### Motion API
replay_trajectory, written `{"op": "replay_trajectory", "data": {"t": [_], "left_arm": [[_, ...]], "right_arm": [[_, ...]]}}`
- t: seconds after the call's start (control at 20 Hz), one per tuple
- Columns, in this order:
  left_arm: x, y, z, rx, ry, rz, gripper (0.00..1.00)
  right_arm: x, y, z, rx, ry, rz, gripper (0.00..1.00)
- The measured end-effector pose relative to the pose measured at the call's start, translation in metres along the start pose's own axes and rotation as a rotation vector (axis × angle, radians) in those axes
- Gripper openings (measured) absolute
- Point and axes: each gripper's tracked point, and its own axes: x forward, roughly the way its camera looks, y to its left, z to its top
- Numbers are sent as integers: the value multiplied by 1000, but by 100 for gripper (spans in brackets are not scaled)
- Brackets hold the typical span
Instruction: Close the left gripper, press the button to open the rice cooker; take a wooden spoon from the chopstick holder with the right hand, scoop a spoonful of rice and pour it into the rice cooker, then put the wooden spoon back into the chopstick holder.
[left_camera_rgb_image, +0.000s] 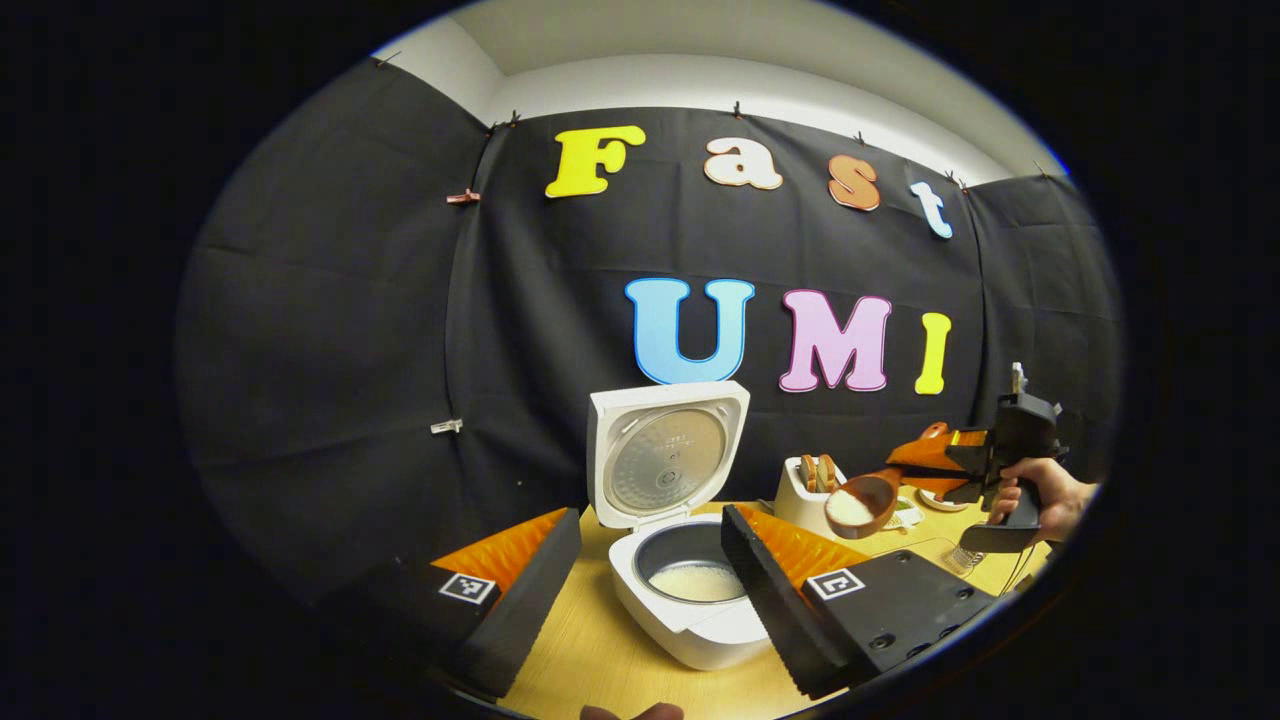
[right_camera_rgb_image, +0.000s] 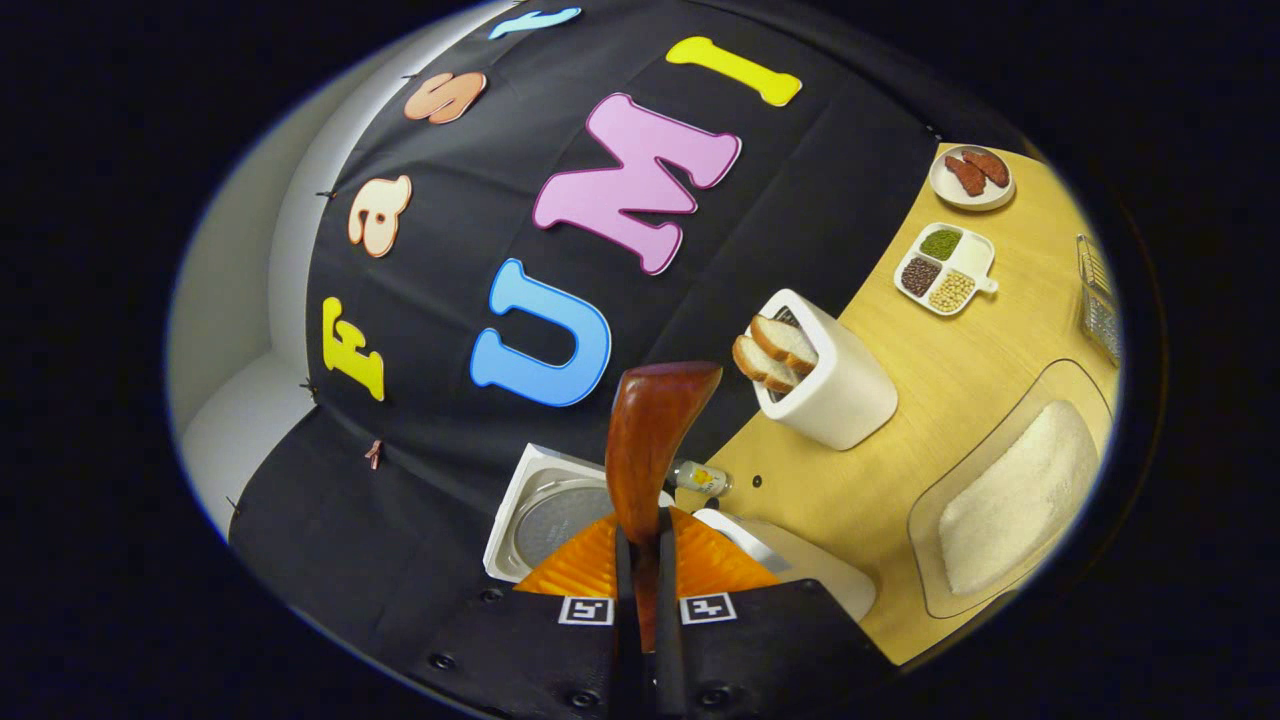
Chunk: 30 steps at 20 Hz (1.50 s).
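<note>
The white rice cooker (left_camera_rgb_image: 690, 625) stands open, its lid (left_camera_rgb_image: 665, 455) upright and rice in its inner pot (left_camera_rgb_image: 697, 582). My left gripper (left_camera_rgb_image: 652, 520) is open in front of it, one finger on each side of the pot, holding nothing. To the right, my right gripper (left_camera_rgb_image: 905, 465) is shut on the handle of a wooden spoon (left_camera_rgb_image: 858, 503). The spoon's bowl is heaped with white rice and hangs right of the cooker, in front of the toaster. In the right gripper view the spoon (right_camera_rgb_image: 650, 430) sticks out from my shut gripper (right_camera_rgb_image: 640, 535), above the cooker's lid (right_camera_rgb_image: 545, 515).
A white toaster (right_camera_rgb_image: 830, 390) with bread slices stands behind the cooker. A clear tray of rice (right_camera_rgb_image: 1010, 495) lies at the right. Farther back are a divided dish of beans (right_camera_rgb_image: 945, 265), a plate of sausages (right_camera_rgb_image: 972, 175) and a metal wire holder (right_camera_rgb_image: 1098, 300). A hand (left_camera_rgb_image: 1040, 495) grips the right gripper.
</note>
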Motion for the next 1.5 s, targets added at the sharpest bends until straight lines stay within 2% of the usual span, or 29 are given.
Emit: {"op": "replay_trajectory", "data": {"t": [0.25, 0.65, 0.85, 1.25, 1.5], "left_arm": [[-5, 12, -4, 10, 4, 4, 97], [-7, 35, -11, 10, 10, 20, 97], [-4, 45, -13, -1, 15, 26, 97], [-2, 60, -22, -41, 39, 35, 97], [2, 62, -25, -53, 49, 29, 97]], "right_arm": [[43, 28, -25, -142, -1, -24, 10], [90, 65, -56, -539, 4, -60, 9], [107, 75, -67, -695, 10, -62, 9], [127, 85, -87, -928, 39, -27, 9], [125, 94, -107, -1158, 63, 33, 9]]}}
